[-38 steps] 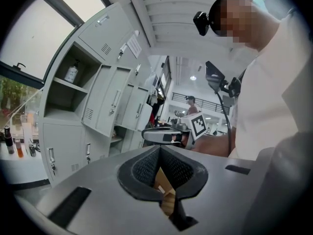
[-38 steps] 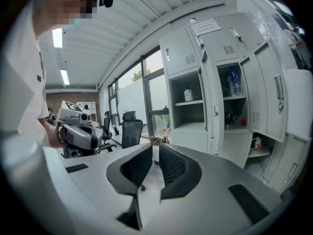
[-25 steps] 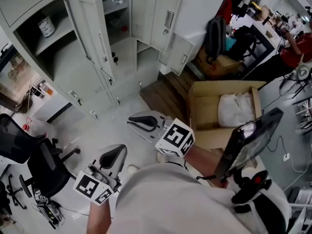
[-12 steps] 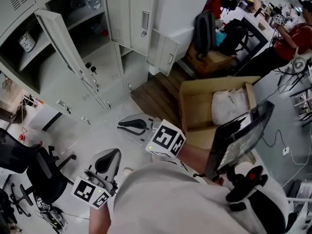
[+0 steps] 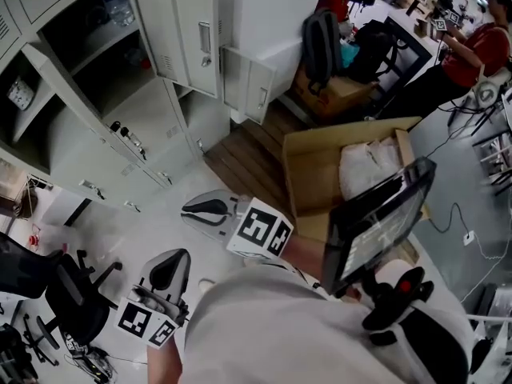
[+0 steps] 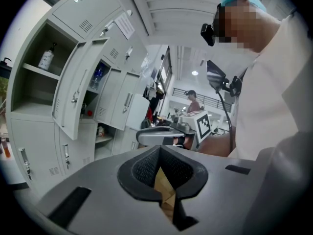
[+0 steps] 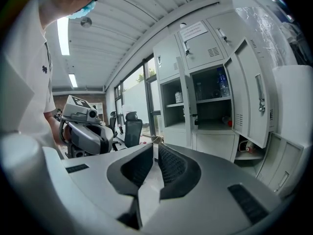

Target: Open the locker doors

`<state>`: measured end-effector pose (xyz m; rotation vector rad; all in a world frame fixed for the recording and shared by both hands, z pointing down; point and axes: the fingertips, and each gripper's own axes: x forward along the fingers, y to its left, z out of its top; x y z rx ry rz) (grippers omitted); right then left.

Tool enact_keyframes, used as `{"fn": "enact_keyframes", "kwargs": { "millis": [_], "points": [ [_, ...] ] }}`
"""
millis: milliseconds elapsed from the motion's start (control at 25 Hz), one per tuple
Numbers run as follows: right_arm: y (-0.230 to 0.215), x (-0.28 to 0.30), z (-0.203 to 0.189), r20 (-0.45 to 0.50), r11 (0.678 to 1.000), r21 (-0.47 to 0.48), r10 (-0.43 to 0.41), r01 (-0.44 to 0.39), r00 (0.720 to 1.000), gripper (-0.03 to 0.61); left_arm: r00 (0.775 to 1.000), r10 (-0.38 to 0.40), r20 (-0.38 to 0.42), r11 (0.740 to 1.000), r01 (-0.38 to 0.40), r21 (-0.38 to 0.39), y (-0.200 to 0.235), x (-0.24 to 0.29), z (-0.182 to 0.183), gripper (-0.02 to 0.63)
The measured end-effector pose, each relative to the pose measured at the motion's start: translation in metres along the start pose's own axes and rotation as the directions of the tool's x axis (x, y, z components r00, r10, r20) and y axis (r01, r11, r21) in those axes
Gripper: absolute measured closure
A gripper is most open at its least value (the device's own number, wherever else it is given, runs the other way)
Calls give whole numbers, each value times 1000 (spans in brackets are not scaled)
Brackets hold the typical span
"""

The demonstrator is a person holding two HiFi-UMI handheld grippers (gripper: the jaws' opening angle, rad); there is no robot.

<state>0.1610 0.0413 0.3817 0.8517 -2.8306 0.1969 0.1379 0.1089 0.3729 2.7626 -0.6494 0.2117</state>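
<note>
The grey lockers [image 5: 136, 126] stand at the upper left of the head view with several doors swung open. One tall open door [image 5: 192, 26] has a handle, and a small lower door [image 5: 248, 86] is also ajar. The same tall door [image 7: 254, 97] appears in the right gripper view, and an open door [image 6: 78, 97] in the left gripper view. My left gripper [image 5: 168, 266] [image 6: 159, 153] is held low by my body, shut on nothing. My right gripper [image 5: 200, 209] [image 7: 155, 153] is beside it, also shut and empty. Both are well away from the lockers.
An open cardboard box [image 5: 308, 162] sits on the floor at the right, by a strip of wooden boards [image 5: 248, 154]. A black office chair [image 5: 72, 294] is at lower left. A backpack [image 5: 320, 34] leans behind. A screen on a mount [image 5: 376, 218] hangs from my chest.
The head view has swung, so the lockers have slid left and up in the frame. Both grippers stay shut near my body, a little lower. No door has visibly moved.
</note>
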Motion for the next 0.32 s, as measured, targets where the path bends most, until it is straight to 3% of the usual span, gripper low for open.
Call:
{"fn": "enact_keyframes", "kwargs": {
  "millis": [320],
  "points": [
    [-28, -17, -11, 1, 1000, 3, -3, 3, 1000, 541, 1000, 1, -17, 1000, -1, 2, -2, 34, 1, 603]
  ]
}}
